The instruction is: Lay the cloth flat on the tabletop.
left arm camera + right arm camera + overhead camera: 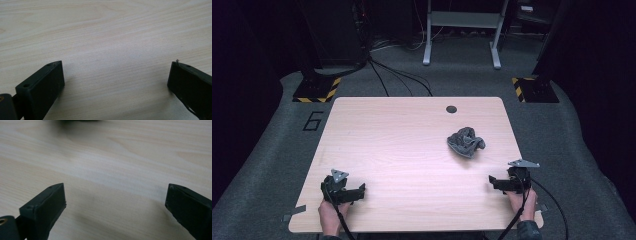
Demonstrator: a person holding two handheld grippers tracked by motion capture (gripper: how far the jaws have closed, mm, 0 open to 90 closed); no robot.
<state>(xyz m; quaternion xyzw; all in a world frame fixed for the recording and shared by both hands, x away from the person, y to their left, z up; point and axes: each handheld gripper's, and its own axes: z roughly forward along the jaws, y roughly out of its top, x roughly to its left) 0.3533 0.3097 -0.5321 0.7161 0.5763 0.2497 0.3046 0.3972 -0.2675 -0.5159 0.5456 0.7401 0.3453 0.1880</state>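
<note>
Left hand and right hand, at the near edge of the bench, each holding a gripper. Left gripper: near-left part of the bench, grey three-cornered plate on top, cable trailing back toward the person; fingers spread wide, released, nothing between them, bare wood grain in the gap. Right gripper: near-right part of the bench, same plate and cable; fingers likewise spread wide and released, bare wood between them. Cloth: grey, crumpled into a loose heap, lying on the right half of the bench, beyond the right gripper and somewhat to its left, apart from it, well apart from the left gripper; untouched by either. A blurred dark patch at the top edge of the right gripper view; cannot tell what it is. Bench: light wood, rounded corners, dark round hole near the far edge. Floor: grey carpet, a "6" marked left of the bench.
</note>
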